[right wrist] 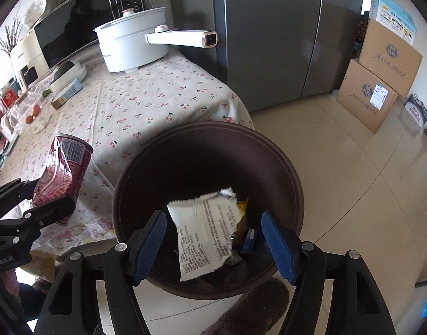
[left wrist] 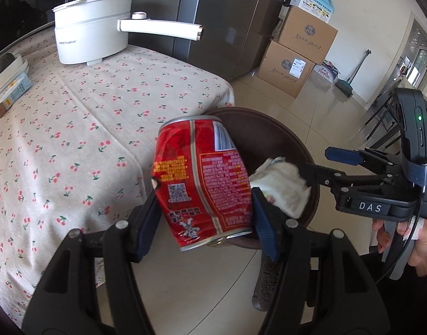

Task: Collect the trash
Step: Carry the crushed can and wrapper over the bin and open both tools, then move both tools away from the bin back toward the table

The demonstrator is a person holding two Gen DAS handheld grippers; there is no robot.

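The left gripper pinches a dented red can between its blue-padded fingers, one pad pressed against each side of the can's lower body. The can tilts, its silver top rim toward the far side and its base near the camera. It hangs just past the near-right edge of the table, which wears a cloth printed with cherries, and sits over the near-left rim of the dark brown bin that stands on the tiled floor right of the table.

The right gripper is spread wide above the bin, its two blue pads well apart with nothing between them that they touch. Below its gap a white printed wrapper is in the bin's mouth, apart from both pads; whether it rests on the other trash or is in the air cannot be told. Under it lie a yellow scrap and a small blue piece. In the left wrist view the right gripper's tips reach just beside that wrapper.

On the far end of the table stands a white electric pot with its long handle pointing right. Behind it rises a grey refrigerator, and cardboard boxes are stacked on the floor at the far right.
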